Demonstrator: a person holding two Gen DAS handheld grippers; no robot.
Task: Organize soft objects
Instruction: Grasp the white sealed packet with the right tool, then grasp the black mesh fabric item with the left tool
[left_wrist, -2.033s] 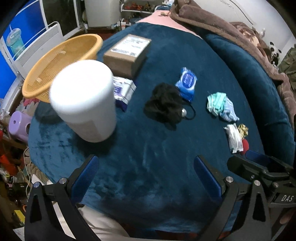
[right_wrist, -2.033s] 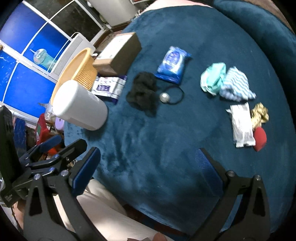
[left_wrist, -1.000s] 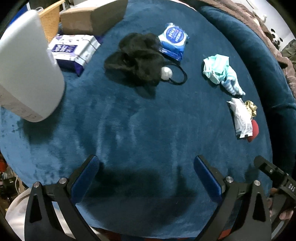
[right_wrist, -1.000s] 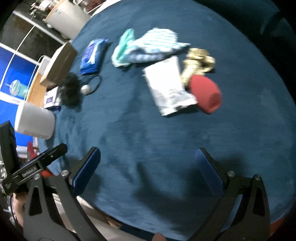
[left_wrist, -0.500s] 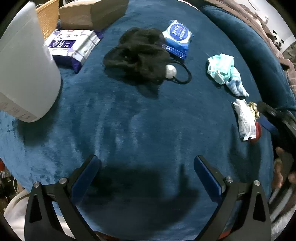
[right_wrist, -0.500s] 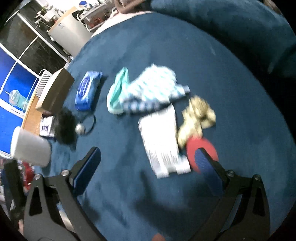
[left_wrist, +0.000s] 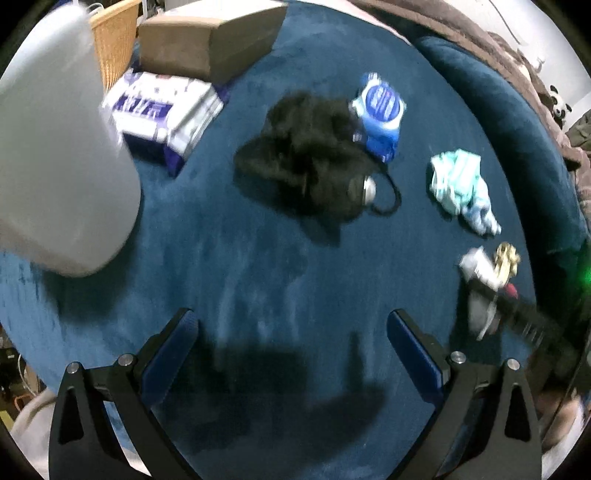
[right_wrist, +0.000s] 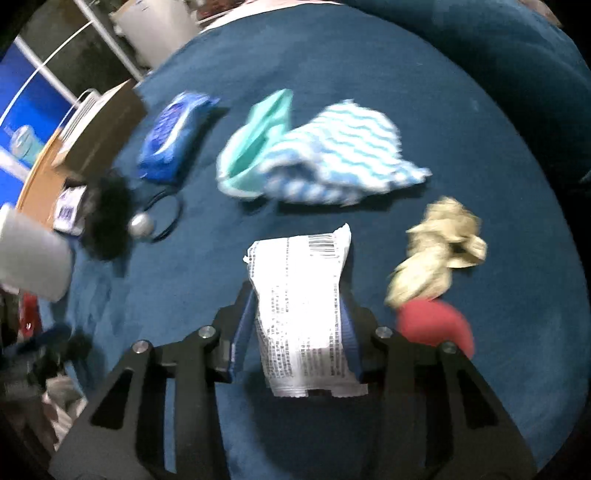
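My right gripper (right_wrist: 295, 314) is shut on a white printed packet (right_wrist: 303, 295) that lies on the blue plush table (right_wrist: 406, 92). Beside it lie a red soft object (right_wrist: 439, 325), a crumpled gold wrapper (right_wrist: 439, 243), a blue-white striped cloth (right_wrist: 343, 155) with a teal cloth (right_wrist: 255, 147), a blue wipes pack (right_wrist: 173, 133) and a black fluffy item (right_wrist: 107, 218) with a hair tie (right_wrist: 162, 218). My left gripper (left_wrist: 291, 350) is open and empty above bare table, short of the black fluffy item (left_wrist: 310, 162). The right gripper shows in the left wrist view (left_wrist: 491, 299).
A white cylinder (left_wrist: 55, 158) stands at the left. A purple tissue pack (left_wrist: 166, 110), a brown box (left_wrist: 210, 40) and an orange basket (left_wrist: 110, 37) sit at the far left. A blue cushion (left_wrist: 517, 122) borders the right side.
My right gripper has moved down to the white packet and closed on it. My left gripper has stayed open and shifted slightly closer to the table.
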